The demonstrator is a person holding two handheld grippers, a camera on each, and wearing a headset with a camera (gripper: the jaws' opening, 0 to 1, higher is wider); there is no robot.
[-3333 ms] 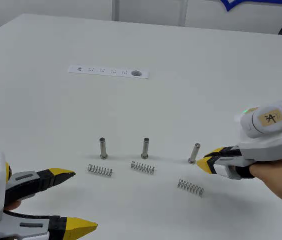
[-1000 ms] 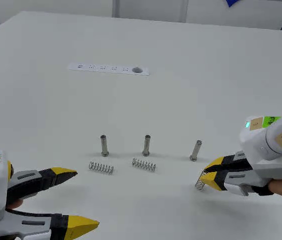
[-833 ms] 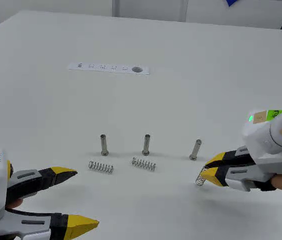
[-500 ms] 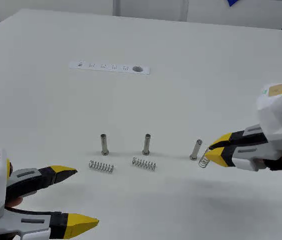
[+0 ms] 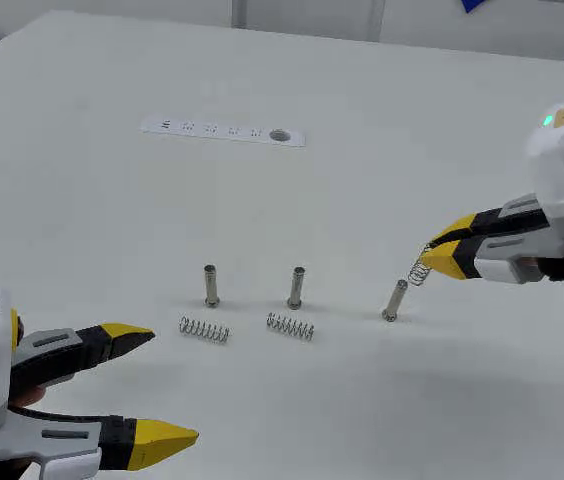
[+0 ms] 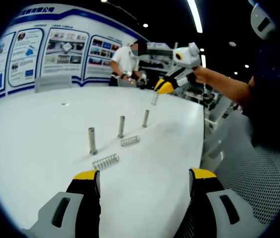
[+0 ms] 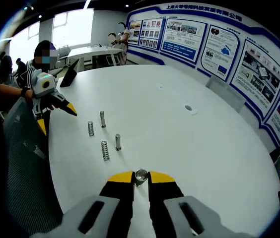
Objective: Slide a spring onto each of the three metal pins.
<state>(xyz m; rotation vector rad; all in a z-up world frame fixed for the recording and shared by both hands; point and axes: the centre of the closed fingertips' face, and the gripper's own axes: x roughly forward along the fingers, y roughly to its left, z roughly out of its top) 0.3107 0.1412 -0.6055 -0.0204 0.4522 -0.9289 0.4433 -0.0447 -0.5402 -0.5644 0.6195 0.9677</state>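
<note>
Right gripper (image 5: 432,250): jaws pinching one spring (image 5: 419,271) by its end, and the spring hangs tilted off the tips. It is in the air at 1 o'clock of the right pin (image 5: 394,300), just beside the pin top, not on it. Left pin (image 5: 211,285), middle pin (image 5: 296,287) and right pin all stand upright on the table (image 5: 82,230). Left spring (image 5: 204,329) lies flat at 6 o'clock of the left pin. Middle spring (image 5: 290,326) lies the same way at 6 o'clock of the middle pin. Left gripper (image 5: 174,384): jaws spread wide, at 7 o'clock of the left pin, well apart from it. Power strip (image 5: 222,130) sits at 12 o'clock of the left pin, on the far side.
</note>
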